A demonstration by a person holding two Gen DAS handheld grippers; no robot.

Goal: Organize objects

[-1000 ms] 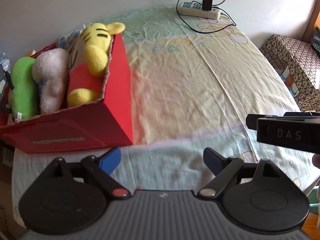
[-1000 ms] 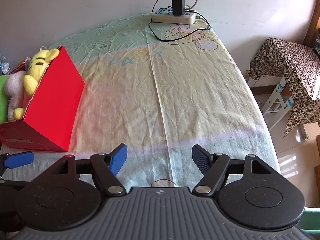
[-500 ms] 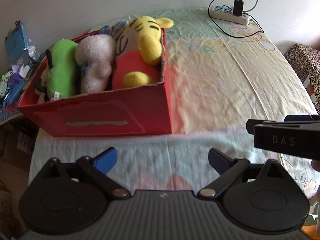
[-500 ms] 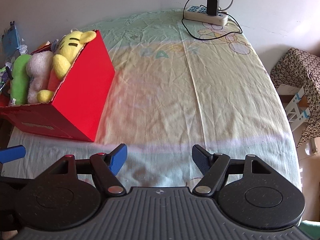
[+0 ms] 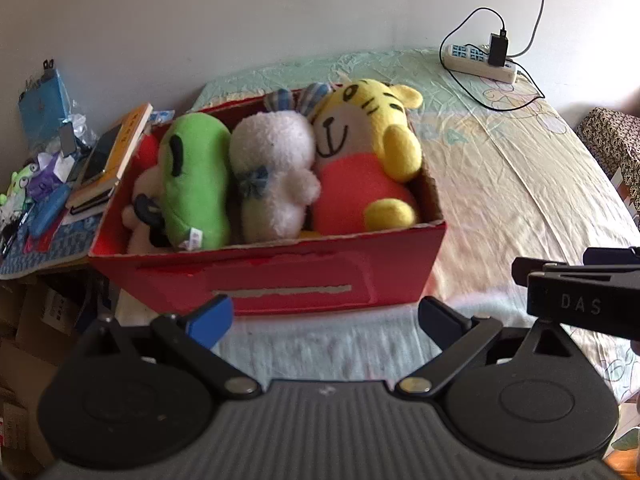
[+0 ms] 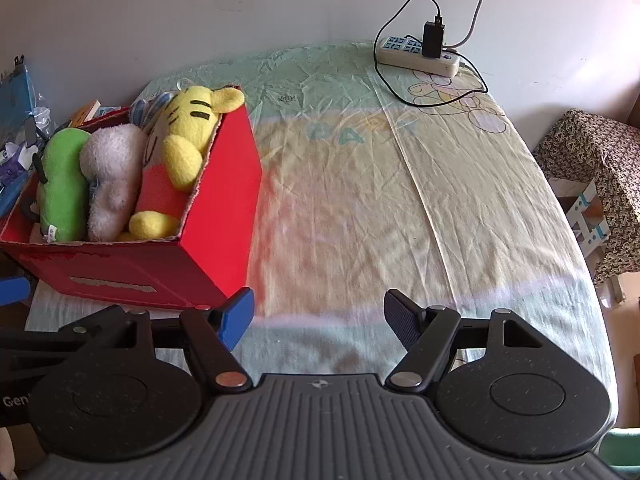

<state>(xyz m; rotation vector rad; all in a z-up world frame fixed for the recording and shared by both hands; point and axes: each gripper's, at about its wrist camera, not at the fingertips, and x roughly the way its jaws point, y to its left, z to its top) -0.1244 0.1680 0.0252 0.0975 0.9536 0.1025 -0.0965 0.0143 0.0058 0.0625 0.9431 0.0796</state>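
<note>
Both tongs angled down over the bed [image 6: 400, 200], side by side. Left tongs [image 5: 326, 318] wide apart, nothing between; jaws have just been opening. Right tongs [image 6: 319, 316] also spread, empty. Red box [image 5: 280, 280] sits on bed's left edge, packed w/ yellow tiger [image 5: 368, 152], white plush [image 5: 276, 176], green plush [image 5: 192, 176]. Vs 1 s ago: box now centred in left view, nearer centre in right view; power strip [image 6: 418, 56] shifted right.
</note>
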